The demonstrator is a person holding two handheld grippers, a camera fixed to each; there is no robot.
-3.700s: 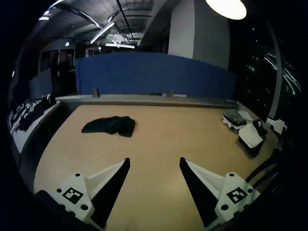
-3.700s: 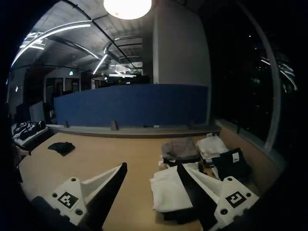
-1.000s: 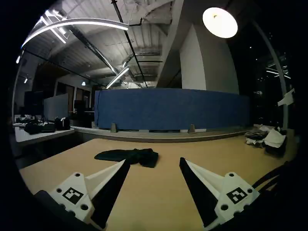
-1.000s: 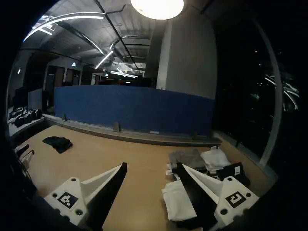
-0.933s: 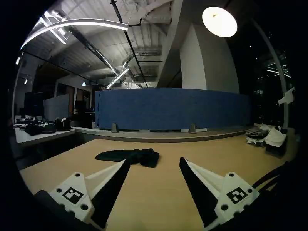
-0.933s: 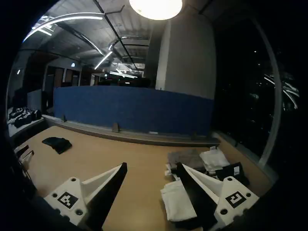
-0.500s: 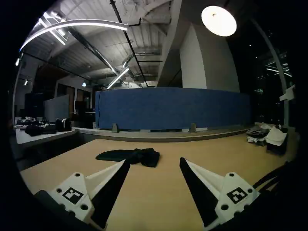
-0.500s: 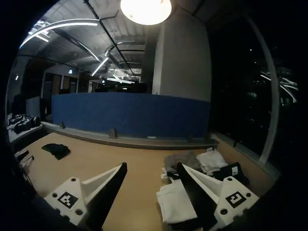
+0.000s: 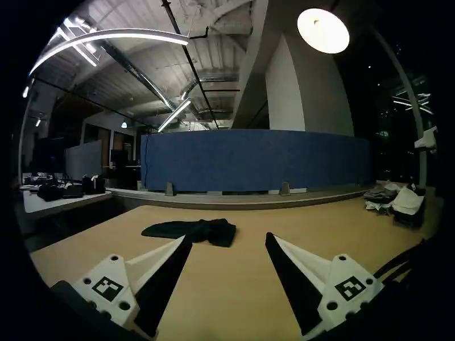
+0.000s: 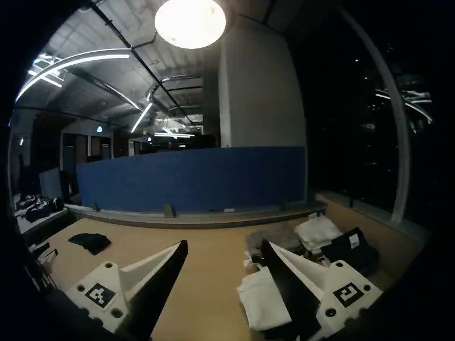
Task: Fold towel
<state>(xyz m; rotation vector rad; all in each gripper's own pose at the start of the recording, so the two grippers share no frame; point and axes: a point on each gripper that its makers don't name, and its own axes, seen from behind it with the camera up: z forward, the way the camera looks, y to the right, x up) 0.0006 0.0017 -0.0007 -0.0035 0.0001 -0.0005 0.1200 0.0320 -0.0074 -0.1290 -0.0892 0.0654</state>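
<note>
A dark crumpled towel (image 9: 190, 230) lies on the wooden table (image 9: 239, 284), a short way ahead of my left gripper (image 9: 227, 241). That gripper stands open and low over the table, with nothing between its fingers. In the right gripper view the same towel (image 10: 90, 241) is small at the far left of the table. My right gripper (image 10: 223, 250) is open and holds nothing. It hangs beside a stack of folded cloths (image 10: 263, 298).
Folded grey, white and dark cloths (image 10: 318, 236) are piled at the table's right end. A blue partition (image 9: 250, 159) runs along the table's far edge. A second desk with dark items (image 9: 57, 193) stands to the left. Bare tabletop lies between towel and piles.
Since 3.7 s ago my left gripper dropped low and now looks level across the table. Over the last second my right gripper view swung slightly; the towel has not moved.
</note>
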